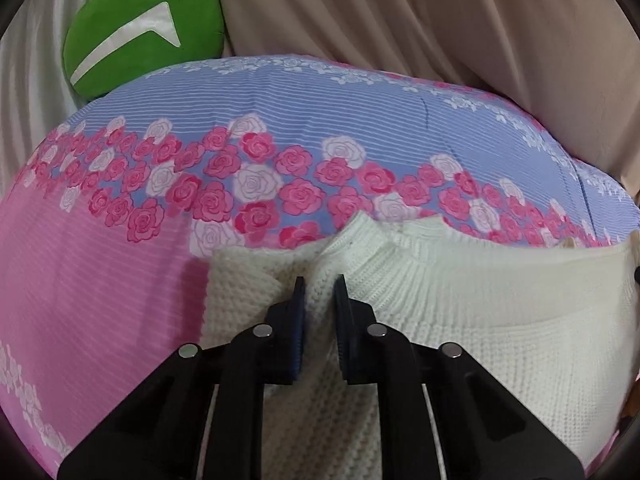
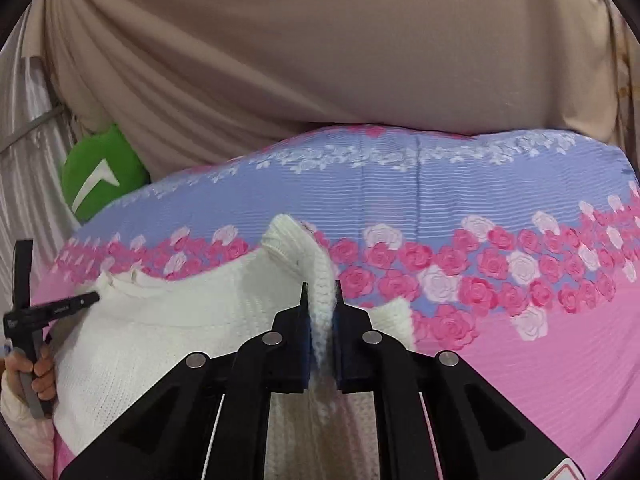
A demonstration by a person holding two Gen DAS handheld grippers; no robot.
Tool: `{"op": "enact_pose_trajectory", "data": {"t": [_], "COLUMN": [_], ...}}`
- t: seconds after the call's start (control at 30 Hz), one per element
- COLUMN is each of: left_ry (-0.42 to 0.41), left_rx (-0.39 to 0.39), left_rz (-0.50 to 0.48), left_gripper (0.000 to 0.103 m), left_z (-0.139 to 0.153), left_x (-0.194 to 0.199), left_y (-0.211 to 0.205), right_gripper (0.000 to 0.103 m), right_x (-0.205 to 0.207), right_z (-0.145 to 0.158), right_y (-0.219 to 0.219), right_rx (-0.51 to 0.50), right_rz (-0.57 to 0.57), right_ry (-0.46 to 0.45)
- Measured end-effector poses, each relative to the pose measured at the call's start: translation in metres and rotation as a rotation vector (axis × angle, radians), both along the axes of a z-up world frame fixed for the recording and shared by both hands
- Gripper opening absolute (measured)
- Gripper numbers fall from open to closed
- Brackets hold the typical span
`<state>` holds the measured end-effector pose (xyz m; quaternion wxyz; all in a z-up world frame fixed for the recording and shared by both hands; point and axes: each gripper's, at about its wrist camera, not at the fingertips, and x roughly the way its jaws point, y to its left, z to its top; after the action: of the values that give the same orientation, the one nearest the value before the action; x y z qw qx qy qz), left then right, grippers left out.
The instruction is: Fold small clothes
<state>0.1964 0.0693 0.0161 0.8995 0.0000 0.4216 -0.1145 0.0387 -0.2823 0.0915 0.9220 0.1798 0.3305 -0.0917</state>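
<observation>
Both grippers pinch the white knit sweater point(image 1: 460, 320). Left gripper point(image 1: 319, 290) squeezes a fold of it, and right gripper point(image 2: 321, 294) squeezes a sleeve. It lies on a pink and blue rose bedsheet point(image 1: 100, 272). Behind are a green cushion point(image 1: 140, 28) and a beige curtain point(image 2: 280, 60).

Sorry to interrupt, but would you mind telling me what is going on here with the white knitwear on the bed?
A person is folding a small white knitted sweater on a bed covered with a pink and blue rose-print sheet, using a handheld gripper in each hand. The left gripper is clamped on a fold of the knit, and the right gripper is clamped on a ribbed edge, seemingly a sleeve cuff, lifted off the sheet. A green plush cushion sits at the far edge against beige drapes.
</observation>
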Motion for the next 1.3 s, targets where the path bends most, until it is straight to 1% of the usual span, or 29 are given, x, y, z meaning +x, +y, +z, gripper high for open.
{"op": "enact_pose_trajectory", "data": {"t": [0.03, 0.07, 0.1, 0.13, 0.2, 0.27, 0.3, 0.33, 0.37, 0.43, 0.47, 0.5, 0.53, 0.6, 0.67, 0.73, 0.77, 0.8, 0.83, 0.9, 0.93, 0.97, 1.0, 1.03, 1.07, 1.1, 1.17, 1.23, 1.3], "left_ry": [-0.008, -0.015, -0.020, -0.020, -0.017, -0.023, -0.028, -0.045, -0.073, -0.140, -0.161, -0.173, -0.169, -0.130, -0.092, -0.076, -0.071, -0.068, -0.070, -0.080, -0.080, -0.073, -0.065, -0.067, -0.074, -0.080, -0.081, -0.082, -0.084], "left_rx": [0.003, 0.008, 0.011, 0.005, -0.008, -0.024, -0.025, -0.024, -0.017, 0.003, -0.006, -0.022, -0.028, -0.018, 0.023, 0.083, 0.094, 0.082, 0.071, 0.098, 0.095, 0.083, 0.056, 0.043, 0.048, 0.057, 0.073, 0.081, 0.054], "left_rz": [0.001, 0.003, 0.009, 0.012, 0.010, 0.011, 0.015, 0.020, 0.025, 0.015, -0.008, -0.054, -0.096, -0.166, -0.188, -0.164, -0.146, -0.137, -0.126, -0.059, -0.042, -0.033, -0.035, -0.038, -0.033, -0.020, 0.004, 0.016, 0.022], "left_gripper": [0.013, 0.014, 0.014, 0.015, 0.016, 0.017, 0.018, 0.018, 0.022, 0.031, 0.036, 0.039, 0.039, 0.039, 0.039, 0.039, 0.041, 0.042, 0.042, 0.042, 0.042, 0.040, 0.034, 0.033, 0.031, 0.031, 0.031, 0.036, 0.046], "left_z": [-0.001, -0.001, -0.002, -0.002, -0.001, 0.003, 0.007, 0.013, 0.020, 0.039, 0.046, 0.051, 0.052, 0.046, 0.029, 0.013, 0.008, 0.005, 0.005, 0.006, 0.004, 0.002, 0.000, -0.001, -0.001, 0.000, 0.002, 0.004, 0.011], "left_x": [0.000, 0.000, 0.001, 0.002, 0.003, -0.001, -0.006, -0.015, -0.027, -0.056, -0.070, -0.084, -0.095, -0.112, -0.120, -0.122, -0.123, -0.125, -0.128, -0.133, -0.136, -0.138, -0.142, -0.146, -0.150, -0.154, -0.158, -0.161, -0.165], "left_y": [-0.001, -0.001, -0.001, 0.000, 0.002, 0.004, 0.005, 0.005, 0.004, -0.006, -0.012, -0.021, -0.032, -0.050, -0.060, -0.055, -0.046, -0.031, -0.017, 0.015, 0.027, 0.039, 0.051, 0.056, 0.058, 0.057, 0.049, 0.041, 0.038], "right_gripper": [0.007, 0.006, 0.006, 0.006, 0.008, 0.015, 0.020, 0.020, 0.020, 0.021, 0.021, 0.021, 0.021, 0.021, 0.021, 0.012, 0.007, 0.007, 0.007, 0.007, 0.002, 0.000, 0.000, 0.000, 0.000, 0.000, 0.000, 0.000, 0.009], "right_x": [0.006, 0.008, 0.005, 0.002, 0.000, -0.007, -0.017, -0.021, -0.027, -0.030, -0.028, -0.023, -0.020, -0.015, -0.015, -0.024, -0.031, -0.039, -0.051, -0.073, -0.086, -0.098, -0.116, -0.124, -0.130, -0.134, -0.131, -0.123, -0.126], "right_z": [-0.020, -0.035, -0.035, -0.032, -0.027, -0.013, 0.004, 0.016, 0.028, 0.043, 0.044, 0.039, 0.032, 0.011, -0.008, -0.018, -0.018, -0.019, -0.020, -0.027, -0.034, -0.040, -0.048, -0.051, -0.053, -0.054, -0.052, -0.040, -0.024], "right_y": [-0.015, -0.023, -0.031, -0.036, -0.033, -0.016, 0.003, 0.018, 0.037, 0.086, 0.108, 0.140, 0.163, 0.208, 0.231, 0.226, 0.211, 0.192, 0.166, 0.115, 0.088, 0.067, 0.042, 0.030, 0.024, 0.027, 0.038, 0.049, 0.066], "right_rx": [0.053, 0.115, 0.177, 0.207, 0.185, 0.127, 0.068, 0.038, 0.014, 0.011, 0.021, 0.034, 0.044, 0.061, 0.035, 0.003, 0.015, 0.022, 0.008, -0.002, 0.032, 0.071, 0.154, 0.210, 0.241, 0.179, 0.103, 0.064, 0.034], "right_rz": [-0.026, -0.021, -0.017, -0.017, -0.033, -0.069, -0.067, -0.053, -0.030, 0.099, 0.168, 0.275, 0.350, 0.486, 0.541, 0.524, 0.500, 0.449, 0.365, 0.220, 0.154, 0.105, 0.084, 0.082, 0.075, 0.031, 0.023, 0.003, 0.026], "right_ry": [0.066, 0.089, 0.058, 0.060, 0.070, 0.045, -0.003, -0.041, -0.082, -0.122, -0.119, -0.097, -0.073, -0.009, 0.049, 0.065, 0.059, 0.060, 0.061, 0.073, 0.080, 0.083, 0.054, 0.035, 0.027, 0.060, 0.074, 0.069, 0.021]}}
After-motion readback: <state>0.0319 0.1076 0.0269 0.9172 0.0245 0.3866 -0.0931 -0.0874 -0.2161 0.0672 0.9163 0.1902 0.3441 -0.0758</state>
